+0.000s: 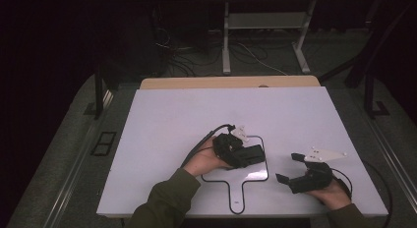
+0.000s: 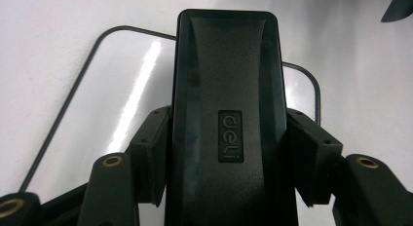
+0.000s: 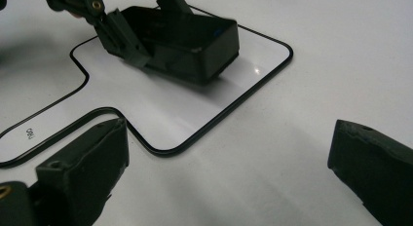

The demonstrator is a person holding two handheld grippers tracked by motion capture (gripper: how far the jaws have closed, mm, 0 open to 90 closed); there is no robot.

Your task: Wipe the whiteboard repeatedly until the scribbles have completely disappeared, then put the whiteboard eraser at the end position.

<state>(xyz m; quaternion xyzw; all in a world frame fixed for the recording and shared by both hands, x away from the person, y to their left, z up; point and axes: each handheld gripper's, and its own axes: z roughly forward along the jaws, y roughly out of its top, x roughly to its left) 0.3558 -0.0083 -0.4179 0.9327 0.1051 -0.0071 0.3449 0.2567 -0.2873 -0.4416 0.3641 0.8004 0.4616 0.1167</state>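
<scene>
The black eraser (image 2: 226,123), a block with a raised logo on its back, sat clamped between the jaws of the left gripper (image 1: 246,154), the pads pressing its two long sides. It lay flat on the small whiteboard (image 1: 255,175), over the board's glossy face and inside its thin black border. The whiteboard, paddle-shaped with a short handle pointing toward the person, rested on the white table (image 1: 172,120).

The right gripper (image 1: 290,168) was off to the right of the board, well apart from the eraser, its jaws spread wide with nothing between them; in its own view only bare tabletop lay in the gap. Nothing stood between it and the board.

Beyond the table's far wooden edge, a dim carpeted floor held tangled cables (image 1: 196,56) and a pale metal stand (image 1: 226,41).
</scene>
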